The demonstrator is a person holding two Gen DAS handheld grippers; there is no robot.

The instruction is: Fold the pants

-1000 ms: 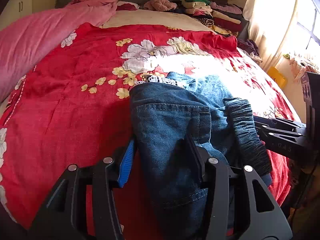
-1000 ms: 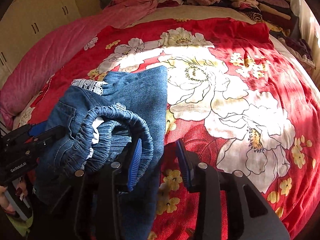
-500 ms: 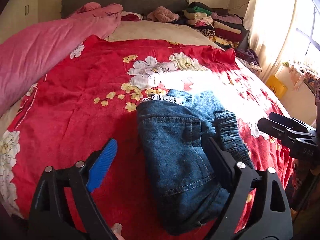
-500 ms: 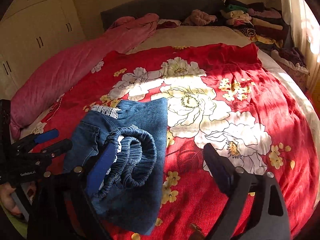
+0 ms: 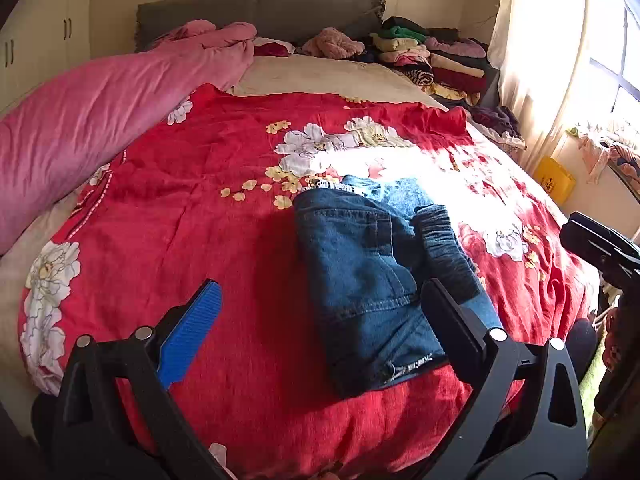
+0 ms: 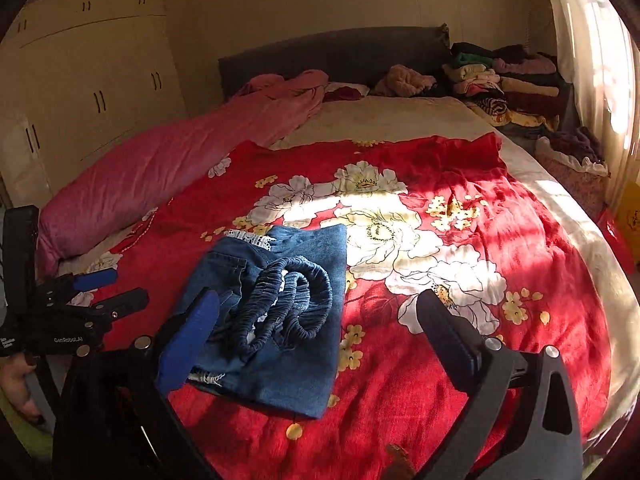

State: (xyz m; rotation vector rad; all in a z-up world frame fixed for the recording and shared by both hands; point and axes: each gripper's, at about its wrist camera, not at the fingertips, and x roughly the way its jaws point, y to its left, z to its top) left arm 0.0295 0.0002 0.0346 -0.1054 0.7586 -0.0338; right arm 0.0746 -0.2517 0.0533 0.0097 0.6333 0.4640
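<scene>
1. Folded blue denim pants with a gathered elastic waistband (image 5: 362,276) lying as a compact bundle on the red floral bedspread (image 5: 192,208), near the foot of the bed and left of its middle line as seen from the right wrist camera (image 6: 280,320).
2. Left tool (image 5: 320,320) spread wide, nothing between its blue pad and black pad; jaws just been opening, denim now below and beyond the right-hand finger, not pressed by either pad.
3. Right tool (image 6: 316,328) likewise wide apart and empty, jaws just been opening; waistband loops seen past its blue finger, untouched.
4. Step in hand, as a judgement: release after the last fold, both tools clear of the cloth.
5. Fold looks done but rough: waistband (image 6: 288,296) bunched in loops on top, a white lace hem (image 6: 250,238) peeking out at the far edge.
6. Next move, if any: either leave the bundle, or come down with closed jaws to flatten the waistband and square the edges; a light touch needed, since loose denim layers could slide apart.
</scene>
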